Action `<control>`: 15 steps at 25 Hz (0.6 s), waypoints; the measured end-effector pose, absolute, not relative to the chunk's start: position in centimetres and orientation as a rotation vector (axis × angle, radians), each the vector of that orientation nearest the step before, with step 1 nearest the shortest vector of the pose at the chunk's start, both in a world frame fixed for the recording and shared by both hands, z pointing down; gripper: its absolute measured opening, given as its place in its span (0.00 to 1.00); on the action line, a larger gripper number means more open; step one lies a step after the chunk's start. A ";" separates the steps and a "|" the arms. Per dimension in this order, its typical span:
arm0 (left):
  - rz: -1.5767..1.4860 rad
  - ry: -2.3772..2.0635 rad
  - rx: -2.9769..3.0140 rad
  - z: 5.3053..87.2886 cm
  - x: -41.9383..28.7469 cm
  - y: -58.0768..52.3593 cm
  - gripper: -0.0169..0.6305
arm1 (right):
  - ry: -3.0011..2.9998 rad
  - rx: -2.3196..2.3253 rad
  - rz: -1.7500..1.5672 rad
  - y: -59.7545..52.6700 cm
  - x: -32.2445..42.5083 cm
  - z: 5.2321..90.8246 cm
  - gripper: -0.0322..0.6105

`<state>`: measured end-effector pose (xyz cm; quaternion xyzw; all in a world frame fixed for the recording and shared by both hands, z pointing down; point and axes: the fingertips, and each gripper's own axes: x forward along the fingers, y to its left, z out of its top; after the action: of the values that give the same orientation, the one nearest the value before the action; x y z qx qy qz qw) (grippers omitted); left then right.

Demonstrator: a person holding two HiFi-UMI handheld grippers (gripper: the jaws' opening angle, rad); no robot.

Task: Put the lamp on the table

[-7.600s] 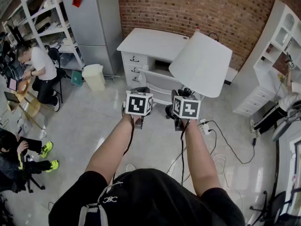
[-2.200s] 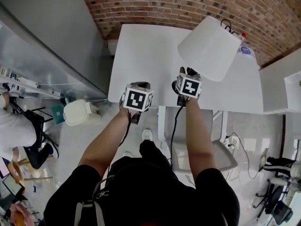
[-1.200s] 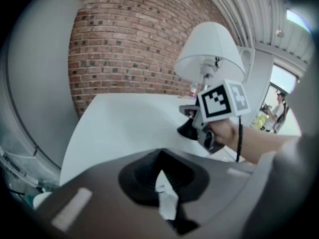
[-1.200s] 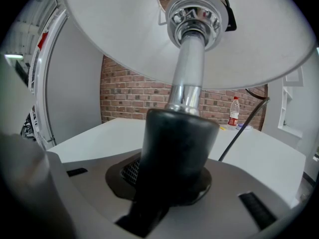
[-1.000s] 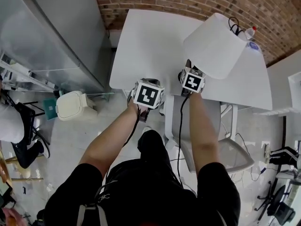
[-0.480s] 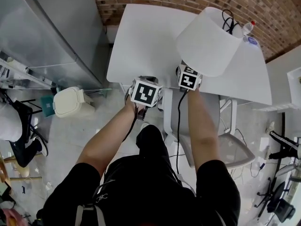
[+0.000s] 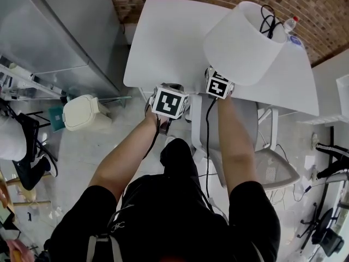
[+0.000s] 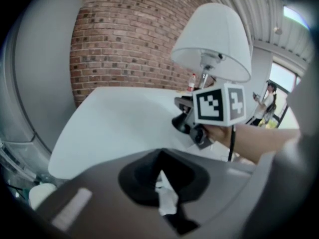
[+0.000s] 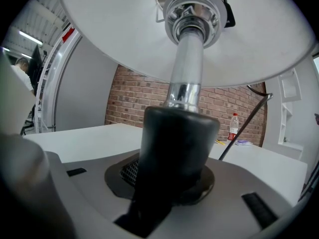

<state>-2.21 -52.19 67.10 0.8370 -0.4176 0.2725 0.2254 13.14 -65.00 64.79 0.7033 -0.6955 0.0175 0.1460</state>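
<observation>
A lamp with a white shade point(image 7: 245, 42) stands over the near edge of the white table point(image 7: 169, 37). My right gripper point(image 7: 218, 82) is shut on its black lower stem point(image 9: 177, 148), below the chrome tube point(image 9: 187, 78). Its jaws have just been opening a little, with the stem still between them. In the left gripper view the lamp point(image 8: 214, 41) and the right gripper point(image 8: 199, 129) are at the table's edge; I cannot tell whether the black base point(image 8: 180, 123) touches the top. My left gripper point(image 7: 169, 102) hangs shut and empty just short of the table point(image 8: 119, 128).
A grey chair point(image 7: 262, 152) is tucked under the table below my right arm. A tall grey cabinet point(image 7: 49, 31) and a cream bin point(image 7: 82, 113) are to the left. A bottle point(image 7: 289, 23) and a black cable point(image 7: 267, 16) sit at the table's far right by the brick wall.
The lamp has tipped more upright, so the shade's top opening now faces the head camera. Both grippers stay at the table's near edge.
</observation>
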 end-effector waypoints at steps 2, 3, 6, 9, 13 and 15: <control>0.750 -1.150 2.301 67.1 -2.3 -51.8 0.03 | -2.000 2.031 0.075 -64.5 13.1 64.9 0.25; 0.754 -1.149 2.291 67.0 -2.5 -51.5 0.03 | -1.993 2.032 0.090 -64.3 13.0 65.2 0.28; 0.776 -1.155 2.240 66.4 -3.0 -50.6 0.03 | -1.932 2.038 0.144 -63.4 13.4 66.2 0.38; 0.786 -1.143 2.243 65.8 -2.9 -50.1 0.03 | -1.903 2.041 0.190 -63.0 13.7 66.6 0.39; 0.795 -1.133 2.234 65.5 -3.2 -49.7 0.03 | -1.950 2.053 0.207 -62.6 13.8 66.3 0.51; 0.807 -1.128 2.214 65.5 -3.7 -49.5 0.03 | -1.949 2.028 0.195 -61.9 13.5 66.8 0.52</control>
<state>-3.72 -49.54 65.48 0.8181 -0.4166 0.2980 0.2613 13.46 -61.89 66.85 0.7100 -0.6823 0.0684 0.1605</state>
